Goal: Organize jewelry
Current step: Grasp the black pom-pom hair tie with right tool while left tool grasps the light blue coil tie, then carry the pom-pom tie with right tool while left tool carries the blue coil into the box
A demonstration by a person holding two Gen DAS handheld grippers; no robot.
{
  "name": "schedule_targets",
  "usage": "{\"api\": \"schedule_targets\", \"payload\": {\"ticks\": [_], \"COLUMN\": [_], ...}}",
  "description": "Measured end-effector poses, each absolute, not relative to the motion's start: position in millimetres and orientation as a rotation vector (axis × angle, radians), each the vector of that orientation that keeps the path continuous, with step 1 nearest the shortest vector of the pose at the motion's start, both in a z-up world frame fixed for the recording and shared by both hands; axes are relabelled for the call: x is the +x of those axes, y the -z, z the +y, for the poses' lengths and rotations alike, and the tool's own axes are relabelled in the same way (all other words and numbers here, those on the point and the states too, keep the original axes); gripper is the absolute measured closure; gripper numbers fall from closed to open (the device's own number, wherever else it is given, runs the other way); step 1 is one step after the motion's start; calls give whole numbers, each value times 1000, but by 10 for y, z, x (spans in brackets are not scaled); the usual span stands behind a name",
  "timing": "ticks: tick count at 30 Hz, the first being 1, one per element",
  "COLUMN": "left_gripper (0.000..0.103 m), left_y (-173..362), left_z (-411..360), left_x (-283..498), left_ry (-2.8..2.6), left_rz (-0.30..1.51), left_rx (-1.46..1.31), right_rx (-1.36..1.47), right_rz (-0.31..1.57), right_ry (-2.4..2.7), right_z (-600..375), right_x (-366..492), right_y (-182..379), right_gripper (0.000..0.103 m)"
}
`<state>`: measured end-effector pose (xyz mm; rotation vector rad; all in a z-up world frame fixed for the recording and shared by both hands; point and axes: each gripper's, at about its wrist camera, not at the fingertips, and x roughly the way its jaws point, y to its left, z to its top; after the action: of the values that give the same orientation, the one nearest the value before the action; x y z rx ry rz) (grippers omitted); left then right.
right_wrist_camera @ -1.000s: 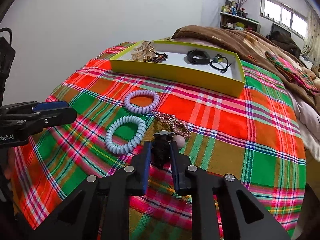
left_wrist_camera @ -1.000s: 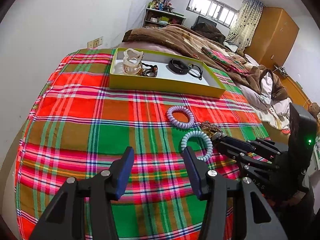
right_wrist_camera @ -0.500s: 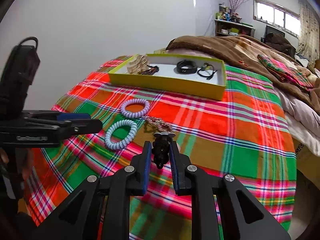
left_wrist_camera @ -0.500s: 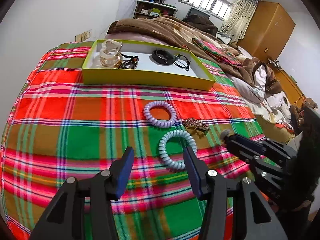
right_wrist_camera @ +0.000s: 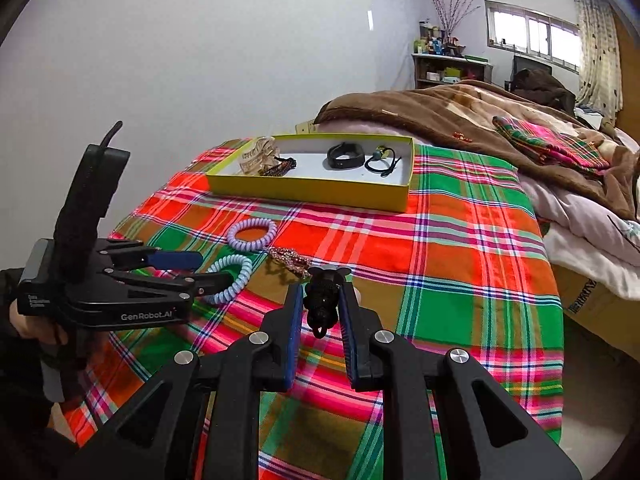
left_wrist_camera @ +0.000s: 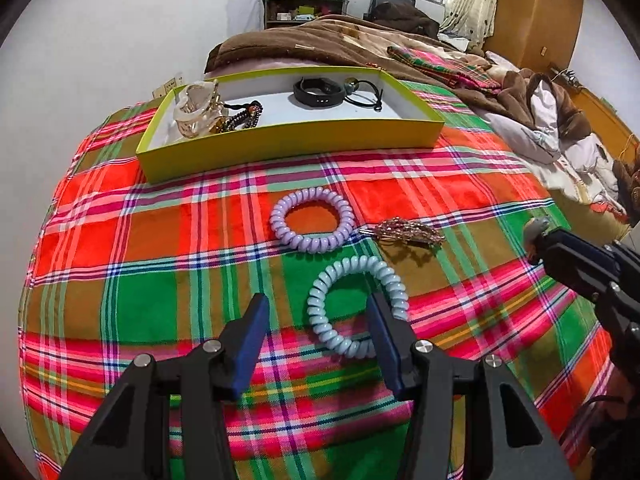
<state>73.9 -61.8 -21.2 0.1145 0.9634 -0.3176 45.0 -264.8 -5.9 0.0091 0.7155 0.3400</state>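
Note:
A yellow-green tray (left_wrist_camera: 288, 138) (right_wrist_camera: 312, 190) at the far end of the plaid cloth holds a clear hair claw (left_wrist_camera: 196, 110), a beaded bracelet (left_wrist_camera: 244, 116), a black band (left_wrist_camera: 318, 90) and a black hair tie (left_wrist_camera: 366, 94). On the cloth lie a lilac coil tie (left_wrist_camera: 312, 220) (right_wrist_camera: 252, 234), a pale blue coil tie (left_wrist_camera: 358, 306) (right_wrist_camera: 232, 276) and a pink glitter clip (left_wrist_camera: 410, 232) (right_wrist_camera: 290, 260). My left gripper (left_wrist_camera: 316, 312) (right_wrist_camera: 200, 268) is open, low over the blue coil. My right gripper (right_wrist_camera: 320, 300) (left_wrist_camera: 534, 240) is shut on a black hair tie with pale beads (right_wrist_camera: 324, 296), lifted above the cloth.
The plaid cloth (left_wrist_camera: 120, 240) covers the bed top, which drops off at the right (right_wrist_camera: 560, 280). A brown blanket (left_wrist_camera: 340, 44) and heaped bedding (right_wrist_camera: 580, 184) lie behind and right of the tray. A white wall (right_wrist_camera: 200, 60) stands at the left.
My right gripper has lifted the black hair tie off the cloth and risen. My left gripper has moved right and forward, so the blue coil tie now lies by its right finger.

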Motion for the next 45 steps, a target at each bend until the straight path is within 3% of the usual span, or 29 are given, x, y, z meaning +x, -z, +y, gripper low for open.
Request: {"api": "schedule_targets", "payload": {"ticks": [4,6,9,15,45], "left_gripper": [59,72,81,92,93], "left_y": [214,208,202,203,-144], "left_z": [-665,-659,-666,-700,-575], "left_x": [729,724,710,693,629], "left_ry": [291,292,299,311,345], "left_rz": [956,952,951,946,879], "left_rx": [166,164,170,174,103], "right_rx": [11,13,14,11,5], "right_rz": [712,710,708,714,697], "right_ry": [-344,-345,-346,-344,-328], "right_z": [-2660,-2664,-2666,-2660,-2567], "right_x": [450,444,451,460,495], "right_y": [52,49,47,65,-81], "right_gripper": [84,84,84,84,84]}}
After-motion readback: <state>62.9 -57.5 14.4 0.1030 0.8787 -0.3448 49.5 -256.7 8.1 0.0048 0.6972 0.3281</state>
